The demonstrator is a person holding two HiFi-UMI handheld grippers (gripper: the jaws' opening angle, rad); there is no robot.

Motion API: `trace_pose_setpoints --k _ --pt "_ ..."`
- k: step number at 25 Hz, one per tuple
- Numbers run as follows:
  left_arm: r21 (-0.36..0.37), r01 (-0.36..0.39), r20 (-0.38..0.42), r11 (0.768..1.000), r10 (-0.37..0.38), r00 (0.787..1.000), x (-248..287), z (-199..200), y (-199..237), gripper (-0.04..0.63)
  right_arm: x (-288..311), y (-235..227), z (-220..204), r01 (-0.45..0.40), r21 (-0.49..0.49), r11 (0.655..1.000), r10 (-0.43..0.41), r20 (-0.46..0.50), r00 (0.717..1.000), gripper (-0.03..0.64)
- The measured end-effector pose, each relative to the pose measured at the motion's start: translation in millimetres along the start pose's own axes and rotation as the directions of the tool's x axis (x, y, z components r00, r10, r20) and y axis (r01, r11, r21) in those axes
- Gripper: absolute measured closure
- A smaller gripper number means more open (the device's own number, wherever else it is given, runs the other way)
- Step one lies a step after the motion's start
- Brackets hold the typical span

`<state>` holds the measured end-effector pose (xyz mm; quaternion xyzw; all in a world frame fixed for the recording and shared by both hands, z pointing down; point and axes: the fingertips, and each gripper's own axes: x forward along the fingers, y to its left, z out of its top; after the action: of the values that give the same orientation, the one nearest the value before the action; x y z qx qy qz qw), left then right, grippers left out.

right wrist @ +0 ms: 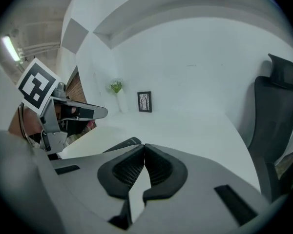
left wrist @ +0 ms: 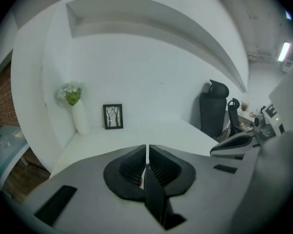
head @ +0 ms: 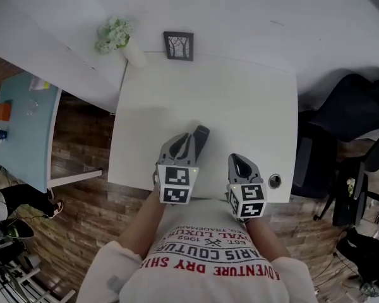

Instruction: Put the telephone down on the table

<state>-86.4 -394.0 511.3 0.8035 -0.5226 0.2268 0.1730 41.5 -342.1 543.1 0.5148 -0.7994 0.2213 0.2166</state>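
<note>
The telephone (head: pixel 201 137), a dark slim handset, lies flat on the white table (head: pixel 240 100) near its front edge. My left gripper (head: pixel 187 139) hangs just left of it and above it, jaws shut with nothing between them. The left gripper view shows those jaws (left wrist: pixel 147 147) pressed together; the telephone is hidden below them there. To the right, my right gripper (head: pixel 237 160) is also shut and empty. In the right gripper view one end of the telephone (right wrist: pixel 124 144) shows on the table just past the closed jaws (right wrist: pixel 144 147), with the left gripper (right wrist: pixel 83 112) above it.
A white vase with flowers (head: pixel 117 36) and a small picture frame (head: pixel 178 45) stand at the table's far edge. A round cable hole (head: pixel 275 181) sits at the near right corner. Black office chairs (head: pixel 347 112) stand to the right, a pale blue table (head: pixel 22 131) to the left.
</note>
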Motion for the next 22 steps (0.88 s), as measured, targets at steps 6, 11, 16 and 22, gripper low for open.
trace_pose_setpoints --k 6,11,16,22 --pt "-0.044 0.015 0.225 0.999 -0.004 0.974 -26 61 5 0.572 -20 -1 60 0.008 -0.01 1.0 -0.007 0.155 0.988 0.592" --pt "0.08 -0.005 0.464 0.997 -0.033 0.885 -58 121 -7 0.572 -49 3 127 0.007 -0.022 1.0 0.001 0.358 0.934 0.592" --pt "0.108 0.071 0.55 0.992 -0.119 0.827 -79 163 -24 0.572 -74 2 165 0.021 -0.005 1.0 -0.016 0.467 0.884 0.592" --pt "0.152 0.071 0.55 0.986 -0.144 0.823 -81 170 -24 0.571 -84 7 180 0.065 -0.074 0.995 -0.018 0.513 0.858 0.592"
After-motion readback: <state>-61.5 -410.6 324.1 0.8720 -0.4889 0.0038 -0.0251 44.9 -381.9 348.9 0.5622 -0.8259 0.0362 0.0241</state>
